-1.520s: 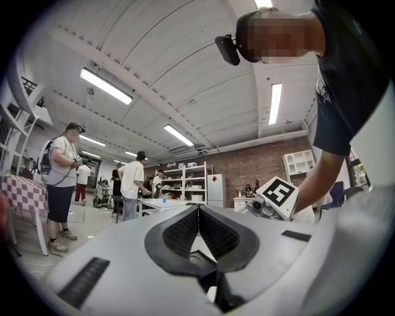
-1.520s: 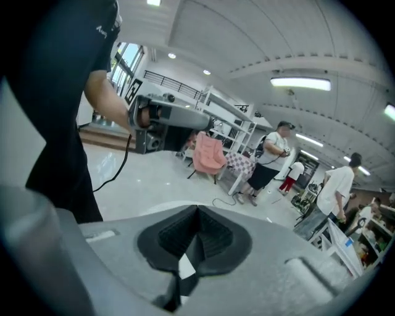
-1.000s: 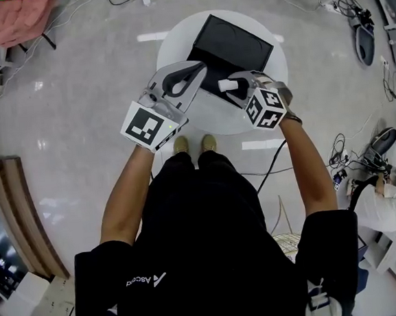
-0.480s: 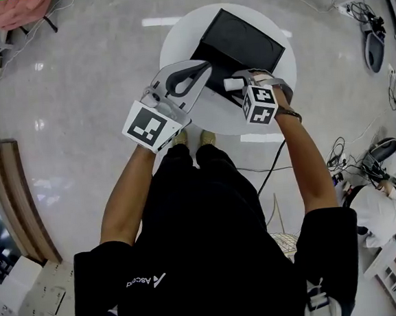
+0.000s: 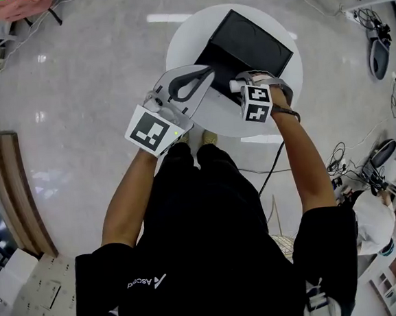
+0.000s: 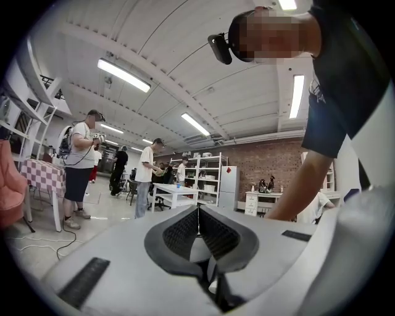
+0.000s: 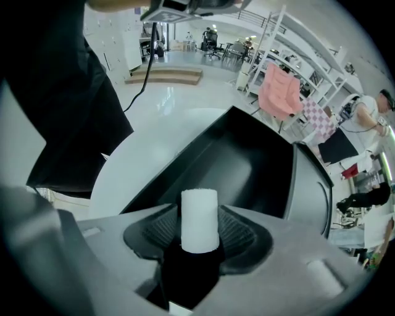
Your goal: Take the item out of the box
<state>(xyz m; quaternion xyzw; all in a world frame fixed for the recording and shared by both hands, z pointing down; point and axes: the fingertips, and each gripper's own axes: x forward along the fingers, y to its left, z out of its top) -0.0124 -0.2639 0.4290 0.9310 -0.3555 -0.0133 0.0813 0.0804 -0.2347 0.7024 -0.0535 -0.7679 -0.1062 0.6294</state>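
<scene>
Right gripper [image 5: 245, 86] clamped wide round white cylinder [image 7: 199, 219], just outside black box [image 7: 247, 163], above table [image 5: 186, 43]. Left gripper [image 5: 206, 69] closed, empty. We judge: hold squeeze even, lower onto bare table, release only once resting.

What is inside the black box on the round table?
The box shows only a bare dark floor. Its near corner is covered by the right gripper and the white cylinder it holds.
</scene>
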